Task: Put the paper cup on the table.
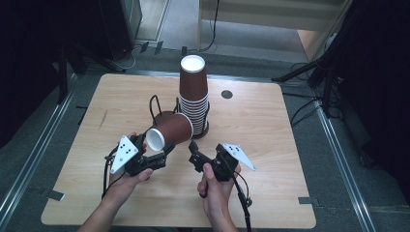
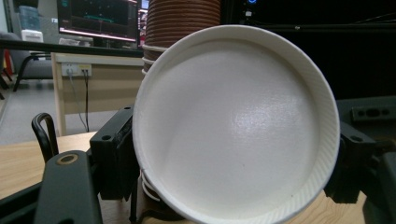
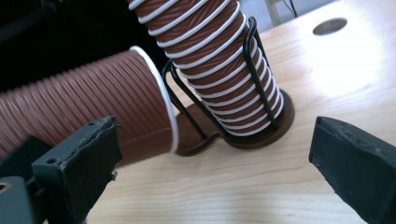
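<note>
A tall stack of brown ribbed paper cups stands upside down in a black wire holder on the wooden table. My left gripper is shut on one brown cup, which lies on its side just left of the stack. The cup's white base faces the left gripper, with a jaw pressing on each side. Its white rim points toward the stack. My right gripper hovers in front of the holder. In its own view the right gripper is open with nothing between the jaws.
A second wire loop of the holder rises left of the stack, behind the held cup. A round hole is set in the table at the back right. Dark stand legs and cables lie on the floor around the table.
</note>
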